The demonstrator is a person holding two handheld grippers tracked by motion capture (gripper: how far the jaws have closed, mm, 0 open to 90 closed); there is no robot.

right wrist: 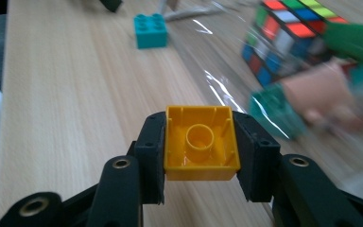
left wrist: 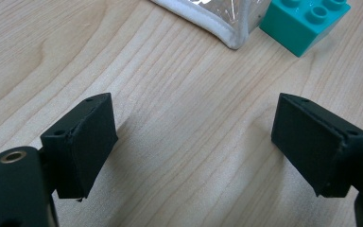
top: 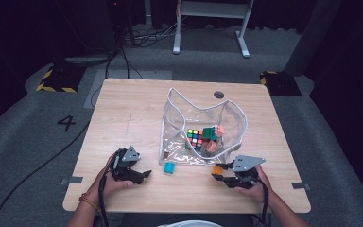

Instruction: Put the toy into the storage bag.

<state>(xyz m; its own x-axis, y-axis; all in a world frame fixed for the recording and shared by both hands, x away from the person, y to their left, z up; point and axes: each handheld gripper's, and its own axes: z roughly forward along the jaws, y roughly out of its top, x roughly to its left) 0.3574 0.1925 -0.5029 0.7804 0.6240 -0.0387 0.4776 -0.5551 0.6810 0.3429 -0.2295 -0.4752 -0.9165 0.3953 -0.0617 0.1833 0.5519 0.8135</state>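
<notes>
Near edge of the counter (top: 123, 118): the person's two hands are coming in from below, each holding a pair of tongs.

Right tongs (right wrist: 201, 144) are clamping an orange building brick (right wrist: 201, 143) from both sides, its hollow underside facing the camera. In the high view these tongs (top: 222, 174) are sitting just in front of the clear bag's near right corner, the orange brick (top: 217, 170) at their tip.

Left tongs (left wrist: 194, 142) are standing wide apart with bare wood between the pads, holding nothing; in the high view they (top: 144, 174) are lying low at the near left.

Just past them, a teal brick (top: 169, 167) is lying on the counter beside the white-trimmed edge of the clear plastic bag (top: 177, 101).

Farther in, inside the bag: a colour-tiled puzzle cube (top: 194, 138), green bricks (top: 209, 133) and a pinkish piece (top: 220, 130) are piling together.
</notes>
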